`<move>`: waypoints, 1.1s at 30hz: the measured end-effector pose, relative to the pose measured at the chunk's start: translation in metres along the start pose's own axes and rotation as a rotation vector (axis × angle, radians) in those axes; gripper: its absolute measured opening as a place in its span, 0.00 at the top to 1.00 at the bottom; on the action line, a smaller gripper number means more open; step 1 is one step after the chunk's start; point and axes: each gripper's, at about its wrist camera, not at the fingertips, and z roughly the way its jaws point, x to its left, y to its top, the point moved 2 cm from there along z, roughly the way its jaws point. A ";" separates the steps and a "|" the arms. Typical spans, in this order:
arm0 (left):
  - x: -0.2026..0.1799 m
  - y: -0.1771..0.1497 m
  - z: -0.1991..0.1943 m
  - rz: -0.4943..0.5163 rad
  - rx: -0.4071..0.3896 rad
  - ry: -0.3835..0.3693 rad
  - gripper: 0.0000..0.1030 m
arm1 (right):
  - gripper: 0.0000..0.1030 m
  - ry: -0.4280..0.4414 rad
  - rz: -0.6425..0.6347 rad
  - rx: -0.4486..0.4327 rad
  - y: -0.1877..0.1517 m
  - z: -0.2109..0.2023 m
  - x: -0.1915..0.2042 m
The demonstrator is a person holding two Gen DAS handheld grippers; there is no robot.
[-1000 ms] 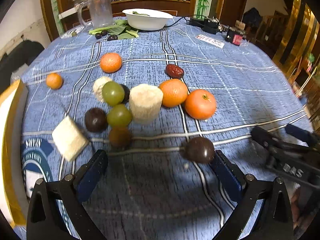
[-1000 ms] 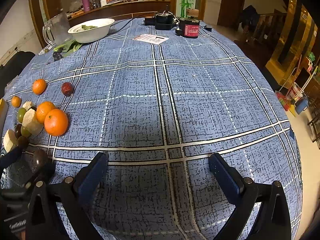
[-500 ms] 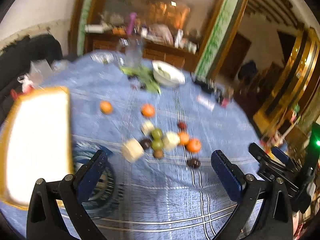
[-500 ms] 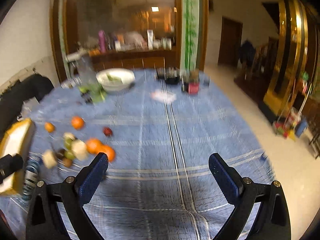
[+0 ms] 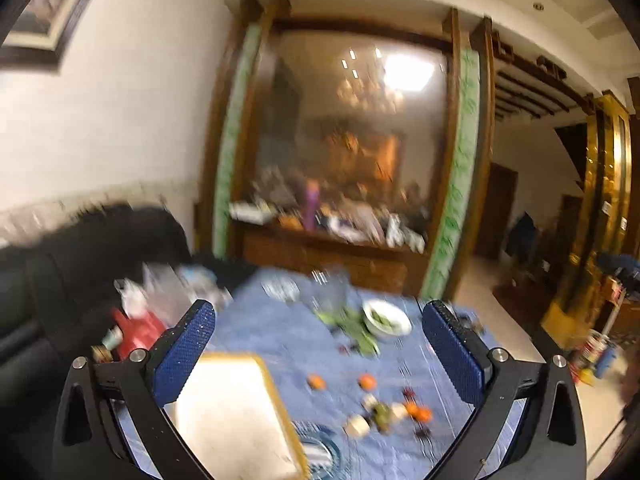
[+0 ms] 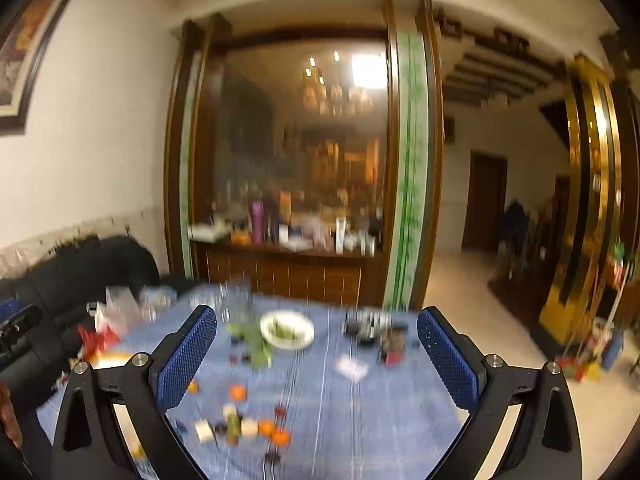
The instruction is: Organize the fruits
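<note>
Both views are blurred and look from well above the blue table. A cluster of small fruits (image 5: 384, 416), with oranges, green and dark pieces and pale chunks, lies on the cloth; it also shows in the right wrist view (image 6: 244, 426). Two separate oranges (image 5: 340, 381) lie behind it. A white tray with a yellow rim (image 5: 236, 416) is at the lower left. My left gripper (image 5: 320, 354) is open and empty, high above the table. My right gripper (image 6: 318, 354) is open and empty too.
A white bowl (image 5: 386, 318) with greens, leafy greens (image 5: 352, 326) and a glass jug (image 6: 238, 302) stand at the table's far side. Black devices (image 6: 372, 328) and a paper card (image 6: 352, 366) lie far right. A dark sofa (image 5: 80, 264) and a wooden cabinet (image 6: 288, 268) stand behind.
Both grippers have risen far above the table and pulled back. The fruits, close in front a second ago, are now small and low in both views. Both grippers stay open.
</note>
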 end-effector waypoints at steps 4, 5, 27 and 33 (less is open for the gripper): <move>0.006 0.019 -0.010 0.031 -0.057 0.030 0.00 | 0.01 0.012 0.013 -0.049 0.035 -0.016 -0.004; 0.007 0.018 -0.007 0.043 -0.053 0.036 0.00 | 0.01 0.021 0.018 -0.047 0.032 -0.016 -0.004; -0.037 -0.188 0.168 0.035 0.501 -0.082 0.00 | 0.11 0.197 0.068 0.484 -0.235 0.131 0.003; -0.049 -0.226 0.205 0.094 0.589 -0.096 0.04 | 0.30 0.258 0.070 0.614 -0.280 0.172 0.023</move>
